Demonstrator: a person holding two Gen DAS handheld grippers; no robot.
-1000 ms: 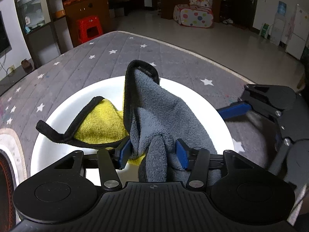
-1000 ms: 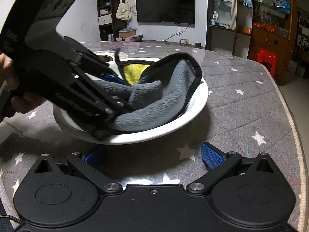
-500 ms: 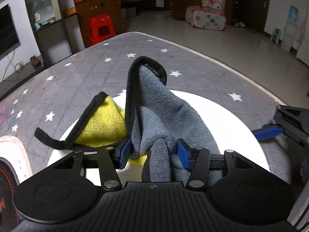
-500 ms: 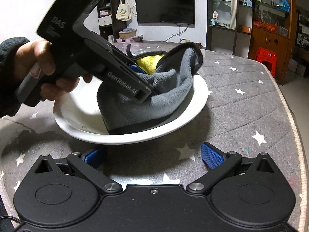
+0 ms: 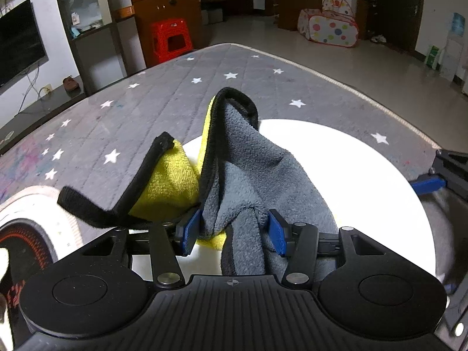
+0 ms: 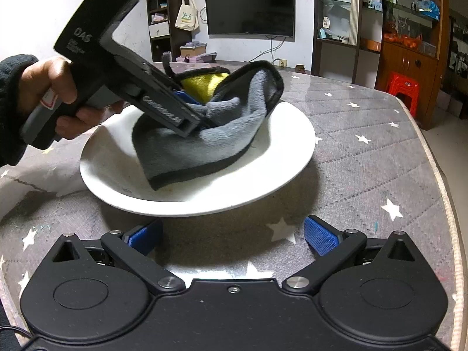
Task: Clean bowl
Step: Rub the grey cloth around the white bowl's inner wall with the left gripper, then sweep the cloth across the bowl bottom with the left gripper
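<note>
The left gripper (image 5: 232, 229) clamps a grey-and-yellow cloth (image 6: 204, 134) inside the white bowl (image 6: 292, 158); near it, the right gripper (image 6: 231, 235) rests wide open, empty.

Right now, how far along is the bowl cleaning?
Done: the left gripper is shut on the cloth, and the cloth is down inside the bowl. In hand: wiping, with the cloth's grey side on the inner surface. The right gripper is open at the near rim, holding nothing. Left: the bare part of the bowl on the hand's side looks unwiped; then lift the cloth out.
</note>
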